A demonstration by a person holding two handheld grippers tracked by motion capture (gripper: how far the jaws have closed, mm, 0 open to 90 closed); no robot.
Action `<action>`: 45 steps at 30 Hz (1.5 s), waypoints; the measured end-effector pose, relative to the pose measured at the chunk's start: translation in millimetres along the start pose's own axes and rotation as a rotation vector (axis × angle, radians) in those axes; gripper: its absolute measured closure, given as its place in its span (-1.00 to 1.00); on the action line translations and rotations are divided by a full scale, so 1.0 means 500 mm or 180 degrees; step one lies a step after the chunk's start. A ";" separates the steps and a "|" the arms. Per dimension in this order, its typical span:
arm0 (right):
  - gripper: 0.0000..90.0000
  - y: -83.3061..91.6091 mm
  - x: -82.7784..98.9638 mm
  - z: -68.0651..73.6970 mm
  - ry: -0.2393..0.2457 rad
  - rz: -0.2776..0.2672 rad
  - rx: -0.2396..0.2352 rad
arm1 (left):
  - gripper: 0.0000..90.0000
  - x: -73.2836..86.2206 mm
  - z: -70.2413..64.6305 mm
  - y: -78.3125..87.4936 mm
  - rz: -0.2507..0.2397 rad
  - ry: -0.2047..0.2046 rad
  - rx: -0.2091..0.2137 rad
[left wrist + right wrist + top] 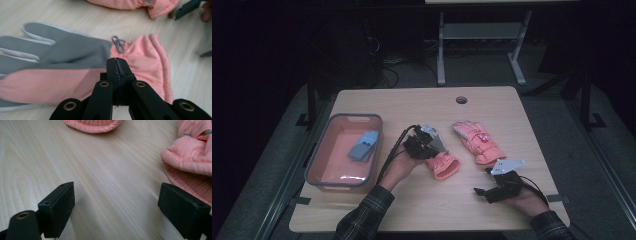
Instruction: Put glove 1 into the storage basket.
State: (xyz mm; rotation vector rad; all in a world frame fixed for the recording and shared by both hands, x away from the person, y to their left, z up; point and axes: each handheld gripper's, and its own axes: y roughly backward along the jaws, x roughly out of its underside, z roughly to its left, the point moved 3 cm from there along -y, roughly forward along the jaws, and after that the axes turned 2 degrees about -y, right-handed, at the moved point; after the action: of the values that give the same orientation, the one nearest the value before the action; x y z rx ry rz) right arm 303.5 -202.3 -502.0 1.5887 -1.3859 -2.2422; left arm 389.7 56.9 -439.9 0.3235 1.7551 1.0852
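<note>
On the desk (412, 200), left tool (116, 61) clamped on pink glove (140, 62) at its cuff, right tool (116, 207) wide over bare wood, second glove (476, 140) beside, bin (314, 165) near left edge.

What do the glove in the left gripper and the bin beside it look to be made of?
Glove: soft padded fabric, apparently a matte pink synthetic shell, gathered into folds at the cuff; its grey palm side is finely ribbed, perhaps a grippy textile. The left gripper pinches it near the cuff. Bin: likely moulded plastic, with smooth salmon walls, a grey rim and a glossy reflection on its floor.
</note>
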 end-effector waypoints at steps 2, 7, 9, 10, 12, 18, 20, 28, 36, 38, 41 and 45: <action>-0.70 0.000 0.000 0.000 0.0002 0.0000 0.0000 | 0.99 0.008 -0.002 -0.008 0.0056 -0.0023 0.0031; -0.70 0.000 0.000 0.000 -0.0001 0.0001 0.0000 | 0.99 0.010 -0.024 -0.020 0.0089 -0.0104 0.0163; -0.70 0.000 0.000 0.000 -0.0001 0.0001 0.0000 | 0.99 0.010 -0.036 -0.021 0.0117 -0.0179 0.0209; -0.70 0.000 0.000 0.000 -0.0001 0.0001 0.0000 | 0.99 0.010 -0.036 -0.021 0.0117 -0.0179 0.0209; -0.70 0.000 0.000 0.000 -0.0002 0.0002 0.0000 | 0.99 0.010 -0.050 -0.023 0.0106 -0.0195 0.0257; -0.70 0.000 0.000 0.000 0.0001 -0.0001 0.0000 | 0.99 0.007 -0.099 -0.031 0.0119 -0.0333 0.0407; -0.70 0.000 0.000 0.000 0.0000 0.0000 0.0000 | 0.99 0.006 -0.106 -0.032 0.0124 -0.0353 0.0423; -0.70 0.000 0.000 0.000 0.0001 -0.0001 0.0000 | 0.99 -0.001 -0.144 -0.041 0.0121 -0.0455 0.0570; -0.70 0.000 0.000 0.000 0.0004 -0.0003 -0.0001 | 0.99 -0.004 -0.148 -0.021 0.0001 -0.0451 0.0603; -0.70 0.000 0.000 0.000 0.0004 -0.0003 -0.0001 | 0.99 -0.003 -0.147 -0.015 -0.0019 -0.0445 0.0599; -0.70 0.000 0.000 0.000 0.0005 -0.0003 0.0000 | 0.99 0.005 -0.140 0.006 -0.0072 -0.0455 0.0545; -0.70 0.000 0.000 0.000 0.0005 -0.0003 0.0000 | 0.98 0.028 -0.130 0.029 -0.0148 -0.0408 0.0484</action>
State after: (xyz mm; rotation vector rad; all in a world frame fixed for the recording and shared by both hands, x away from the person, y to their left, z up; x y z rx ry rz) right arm 303.6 -202.3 -502.0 1.5912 -1.3849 -2.2411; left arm 324.1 40.5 -431.1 0.4343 1.7250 0.8806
